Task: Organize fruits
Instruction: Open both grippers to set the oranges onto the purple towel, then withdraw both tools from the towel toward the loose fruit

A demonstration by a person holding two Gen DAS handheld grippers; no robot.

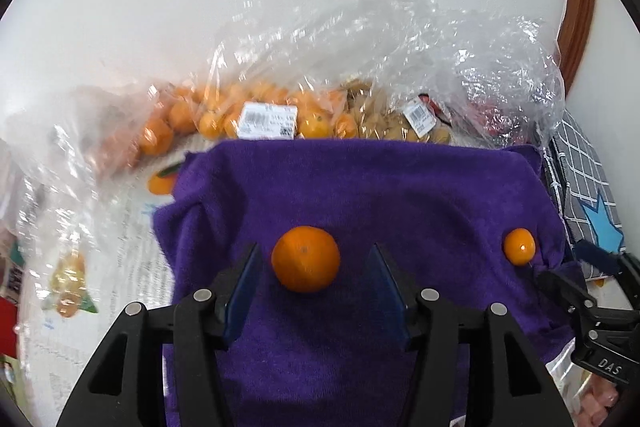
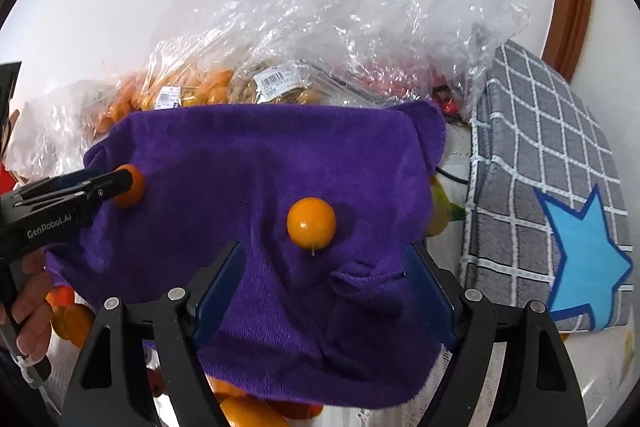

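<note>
L gripper (image 1: pixel 316 283) jaws spread w/ mandarin (image 1: pixel 305 259) between, not pinched, mid purple towel (image 1: pixel 380 187). R gripper (image 2: pixel 324 291) spread, small orange fruit (image 2: pixel 311 223) ahead, nr towel's right edge

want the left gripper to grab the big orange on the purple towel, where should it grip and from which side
Grip the orange across its widest middle, coming straight ahead: it sits between the open left gripper fingers on the towel. It is round, so off-centre pads may slip.

Under me a fruit-printed table cover (image 1: pixel 120 239) carries a purple towel (image 1: pixel 360 195), clear bags of oranges (image 1: pixel 224 111) and a grey checked cloth (image 2: pixel 540 163).
</note>
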